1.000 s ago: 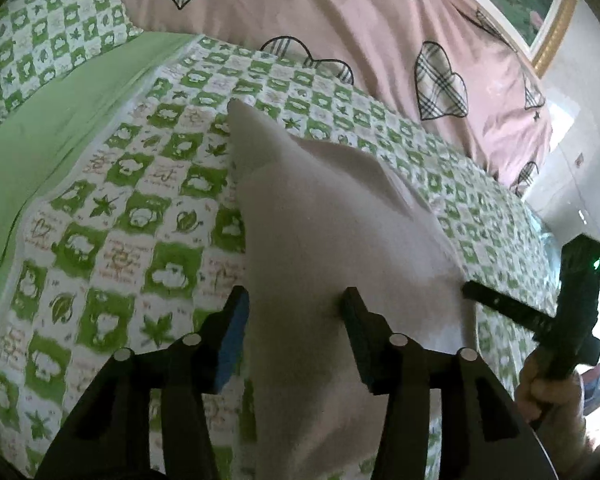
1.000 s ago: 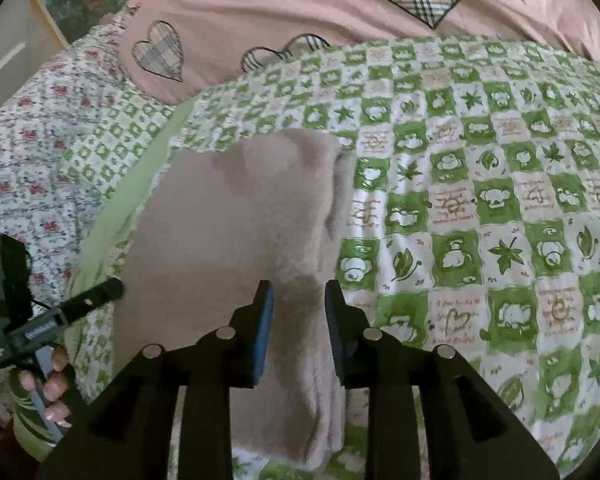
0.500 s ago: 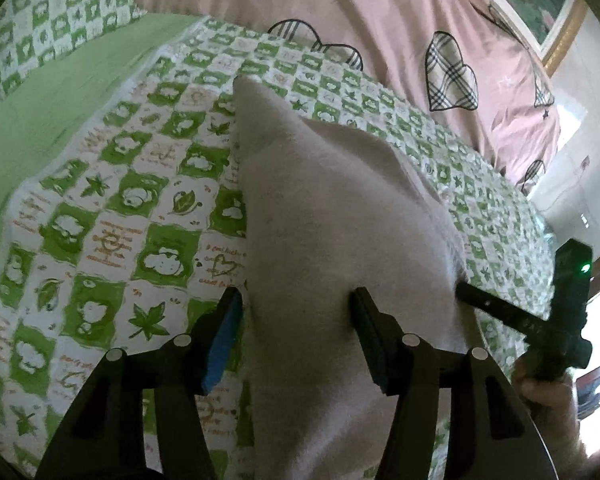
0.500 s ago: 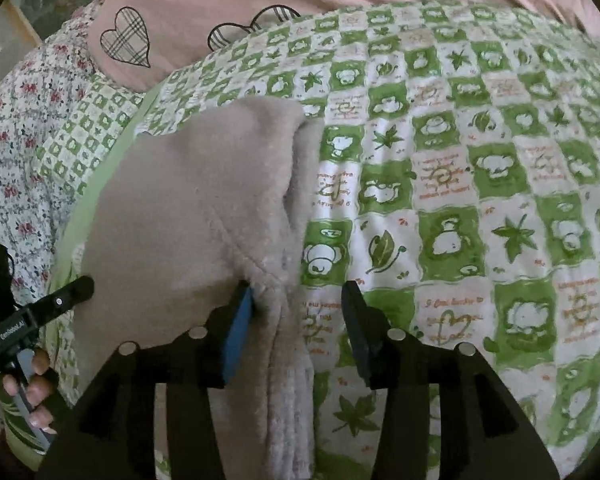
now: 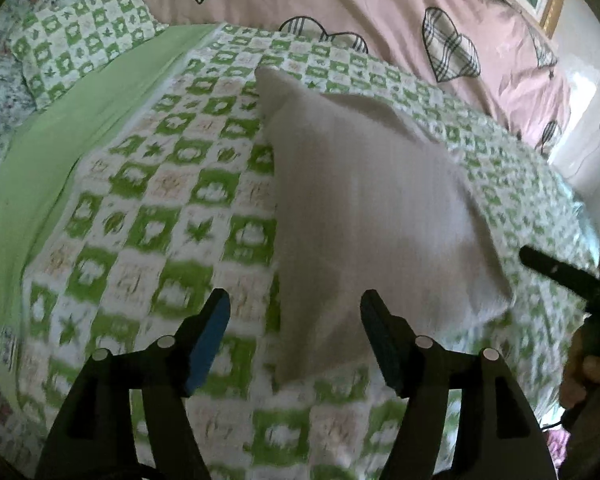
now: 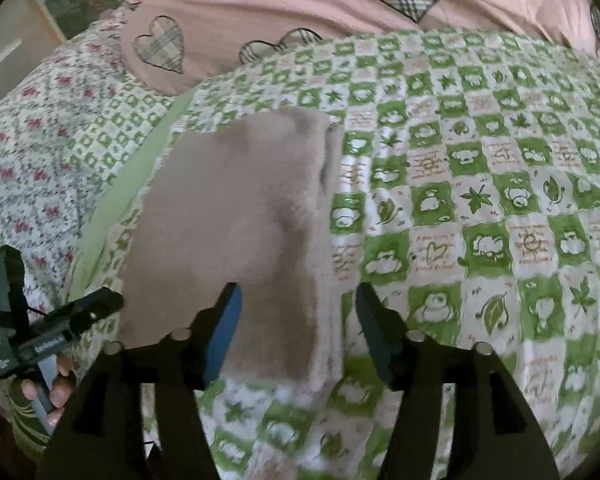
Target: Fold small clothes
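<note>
A small beige fleece garment lies folded flat on the green-and-white checked bedspread; in the right wrist view the garment shows a doubled layer along its right edge. My left gripper is open and empty, hovering above the garment's near edge. My right gripper is open and empty, just over the garment's near right corner. Each gripper shows at the edge of the other's view, the right one and the left one.
A pink quilt with plaid hearts lies across the far side of the bed. A checked pillow and a plain green sheet strip lie at the left. A floral sheet covers the bed's left edge.
Both grippers opened wider, let go of the garment and pulled back toward me. The garment now lies flat on the bedspread.
</note>
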Motion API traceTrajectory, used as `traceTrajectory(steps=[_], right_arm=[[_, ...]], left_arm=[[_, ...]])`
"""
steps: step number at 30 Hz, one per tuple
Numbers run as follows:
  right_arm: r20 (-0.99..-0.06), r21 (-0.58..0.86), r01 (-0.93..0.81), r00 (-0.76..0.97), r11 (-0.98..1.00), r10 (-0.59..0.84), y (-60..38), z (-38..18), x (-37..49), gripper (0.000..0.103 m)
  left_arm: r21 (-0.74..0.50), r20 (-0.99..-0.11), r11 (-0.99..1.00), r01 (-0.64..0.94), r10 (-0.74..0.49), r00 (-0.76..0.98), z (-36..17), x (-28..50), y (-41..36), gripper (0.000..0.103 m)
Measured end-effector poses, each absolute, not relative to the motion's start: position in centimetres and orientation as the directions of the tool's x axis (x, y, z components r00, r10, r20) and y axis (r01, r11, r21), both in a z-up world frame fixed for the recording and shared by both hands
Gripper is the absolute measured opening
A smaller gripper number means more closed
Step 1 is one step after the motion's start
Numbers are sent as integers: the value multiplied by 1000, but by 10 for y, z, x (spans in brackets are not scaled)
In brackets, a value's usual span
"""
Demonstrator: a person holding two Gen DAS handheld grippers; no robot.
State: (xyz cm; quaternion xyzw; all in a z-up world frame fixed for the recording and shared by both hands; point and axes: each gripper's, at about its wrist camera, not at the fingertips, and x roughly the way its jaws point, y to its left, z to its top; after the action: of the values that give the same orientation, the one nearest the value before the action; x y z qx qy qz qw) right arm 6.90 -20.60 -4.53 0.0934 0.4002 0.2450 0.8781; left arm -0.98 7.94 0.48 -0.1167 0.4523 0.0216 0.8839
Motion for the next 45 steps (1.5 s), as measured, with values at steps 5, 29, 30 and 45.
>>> traceTrajectory(steps=[5, 29, 30, 45], right_arm=[[-651, 310, -403, 570, 861, 501, -198, -46, 45, 78], [-680, 289, -447, 527, 847, 510, -190, -74, 12, 87], [-680, 292, -451, 522, 843, 515, -189, -74, 14, 87], [-674, 272, -485, 521, 832, 524, -179, -56, 41, 89]], left_arm=[[-133, -822, 980, -149, -25, 568, -3, -28, 69, 70], [1, -835, 991, -131, 73, 545, 5, -41, 41, 83], [11, -837, 991, -131, 81, 541, 5, -38, 40, 83], [33, -818, 988, -153, 115, 564, 17, -14, 45, 83]])
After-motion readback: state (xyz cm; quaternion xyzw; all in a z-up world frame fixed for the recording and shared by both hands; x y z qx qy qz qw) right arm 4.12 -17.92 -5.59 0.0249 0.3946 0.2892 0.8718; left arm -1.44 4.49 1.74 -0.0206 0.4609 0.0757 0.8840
